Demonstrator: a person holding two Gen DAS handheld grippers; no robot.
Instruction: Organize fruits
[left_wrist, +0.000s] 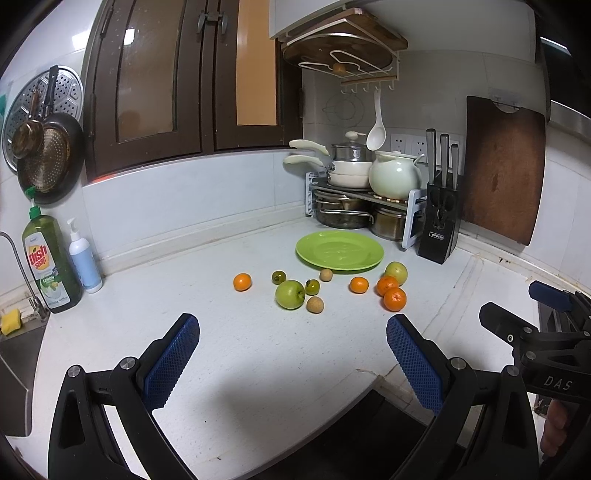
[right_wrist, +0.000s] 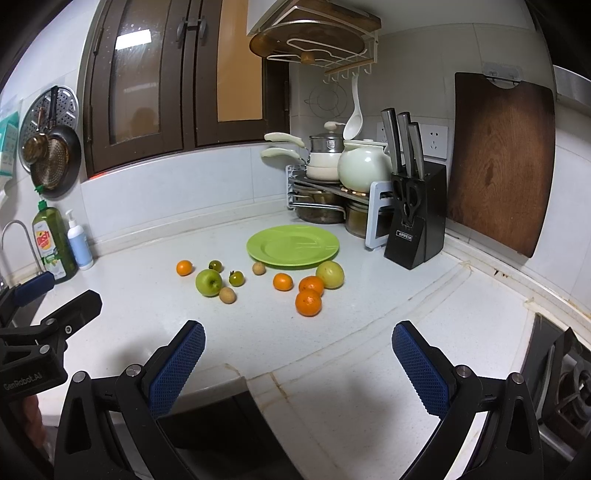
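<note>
A bare green plate (left_wrist: 340, 251) (right_wrist: 293, 245) lies on the white counter near the back corner. In front of it several fruits are scattered: a green apple (left_wrist: 290, 294) (right_wrist: 209, 282), a yellow-green apple (left_wrist: 396, 273) (right_wrist: 330, 274), several oranges such as one at the front (left_wrist: 395, 299) (right_wrist: 308, 302) and one at the far left (left_wrist: 242, 281) (right_wrist: 184, 267), two small dark green tomatoes (left_wrist: 279, 277) (right_wrist: 236, 278) and two small tan round fruits (left_wrist: 315, 305) (right_wrist: 227, 295). My left gripper (left_wrist: 291, 356) and right gripper (right_wrist: 298, 360) hover open above the counter's near edge, both holding nothing.
A knife block (left_wrist: 439, 229) (right_wrist: 415, 218), a pot rack (left_wrist: 354, 195) (right_wrist: 325, 192) and a leaning wooden board (left_wrist: 502, 170) (right_wrist: 498, 162) line the back right. Dish soap (left_wrist: 50, 262) (right_wrist: 51, 240) and a pump bottle (left_wrist: 85, 258) stand left by the sink. A stove (right_wrist: 565, 373) sits right.
</note>
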